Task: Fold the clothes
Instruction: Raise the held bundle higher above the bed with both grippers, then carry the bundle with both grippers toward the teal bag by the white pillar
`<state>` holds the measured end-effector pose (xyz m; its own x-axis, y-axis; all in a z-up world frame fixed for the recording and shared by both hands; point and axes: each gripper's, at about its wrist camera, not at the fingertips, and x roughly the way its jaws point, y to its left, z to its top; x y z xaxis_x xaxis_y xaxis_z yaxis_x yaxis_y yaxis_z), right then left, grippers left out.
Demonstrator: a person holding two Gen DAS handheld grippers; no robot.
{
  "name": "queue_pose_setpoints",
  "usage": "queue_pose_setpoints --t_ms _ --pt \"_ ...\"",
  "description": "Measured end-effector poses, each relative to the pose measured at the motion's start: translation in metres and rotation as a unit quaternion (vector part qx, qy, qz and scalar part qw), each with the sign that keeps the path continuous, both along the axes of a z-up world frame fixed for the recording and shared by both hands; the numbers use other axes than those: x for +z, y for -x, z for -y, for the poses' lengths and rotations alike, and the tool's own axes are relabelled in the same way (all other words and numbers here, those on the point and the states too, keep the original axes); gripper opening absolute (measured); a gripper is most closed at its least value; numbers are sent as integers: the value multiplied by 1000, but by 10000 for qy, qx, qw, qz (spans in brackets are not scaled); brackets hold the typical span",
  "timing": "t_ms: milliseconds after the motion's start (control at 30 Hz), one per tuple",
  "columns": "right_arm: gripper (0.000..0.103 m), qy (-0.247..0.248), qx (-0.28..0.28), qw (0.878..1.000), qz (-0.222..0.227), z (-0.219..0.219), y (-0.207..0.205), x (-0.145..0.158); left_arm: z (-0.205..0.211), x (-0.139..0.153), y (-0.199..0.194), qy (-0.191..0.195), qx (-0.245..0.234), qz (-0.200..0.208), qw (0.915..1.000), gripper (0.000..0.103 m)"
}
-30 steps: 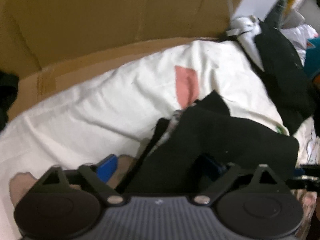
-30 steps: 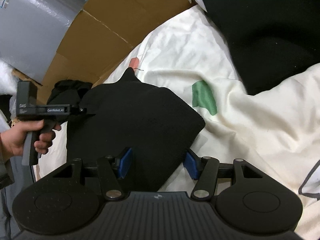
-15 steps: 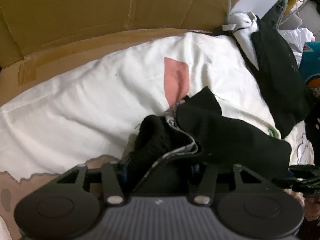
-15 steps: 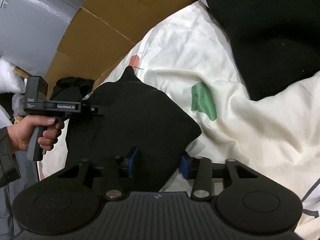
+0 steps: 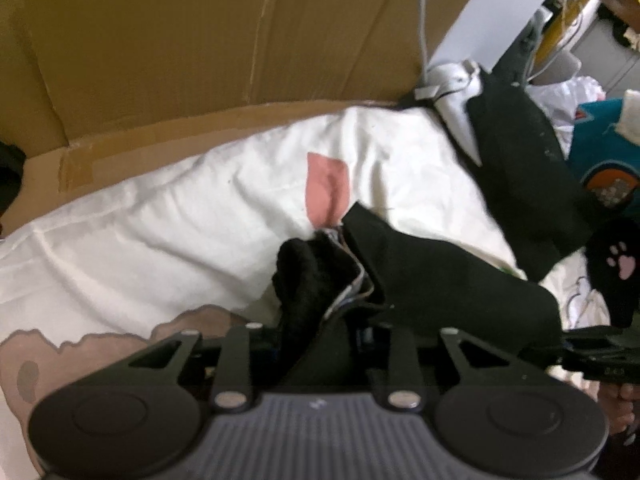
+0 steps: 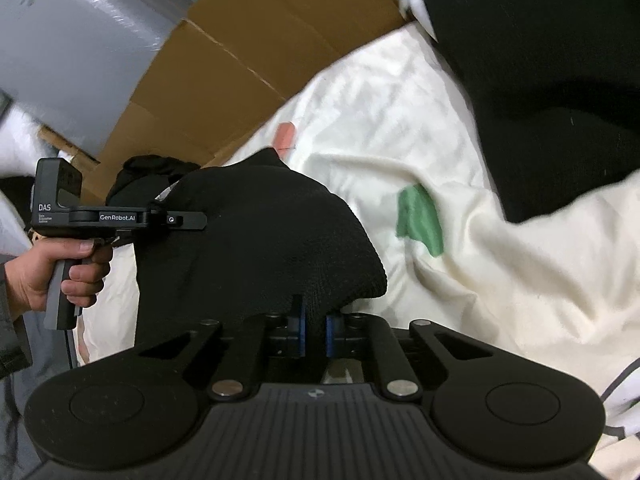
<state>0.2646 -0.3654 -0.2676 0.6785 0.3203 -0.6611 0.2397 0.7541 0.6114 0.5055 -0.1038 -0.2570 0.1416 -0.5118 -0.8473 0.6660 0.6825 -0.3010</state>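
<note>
We hold a black garment (image 6: pixel 256 248) over a white bed sheet (image 5: pixel 180 232), 1 gripper at each end. The right gripper (image 6: pixel 314 330) has its jaws closing on the near hem, the knit pinched between the blue pads. The left gripper (image 5: pixel 320 340) has its jaws closing on bunched cloth at the other edge. To fold well, we should lift both ends level, keep the cloth taut, and avoid trapping extra layers.

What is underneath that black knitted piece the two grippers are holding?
The black garment lies on a cream sheet with pink and green patches. What lies directly beneath it is covered.
</note>
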Motion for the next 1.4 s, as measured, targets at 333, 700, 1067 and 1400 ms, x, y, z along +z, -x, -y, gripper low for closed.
queue_pose_setpoints --t_ms 333,700,1067,1400 --pt "9 752 285 9964 276 -24 1 53 -40 47 33 396 608 183 9972 28" --pt "9 1556 967 9806 697 -57 -4 140 -67 125 88 56 1314 697 9889 26" --pt "8 1976 1129 9661 1218 -63 15 233 -61 228 146 207 1767 1285 9756 26" --pt "8 2555 1346 9442 1586 -48 17 328 -49 266 180 471 2471 1292 9592 26"
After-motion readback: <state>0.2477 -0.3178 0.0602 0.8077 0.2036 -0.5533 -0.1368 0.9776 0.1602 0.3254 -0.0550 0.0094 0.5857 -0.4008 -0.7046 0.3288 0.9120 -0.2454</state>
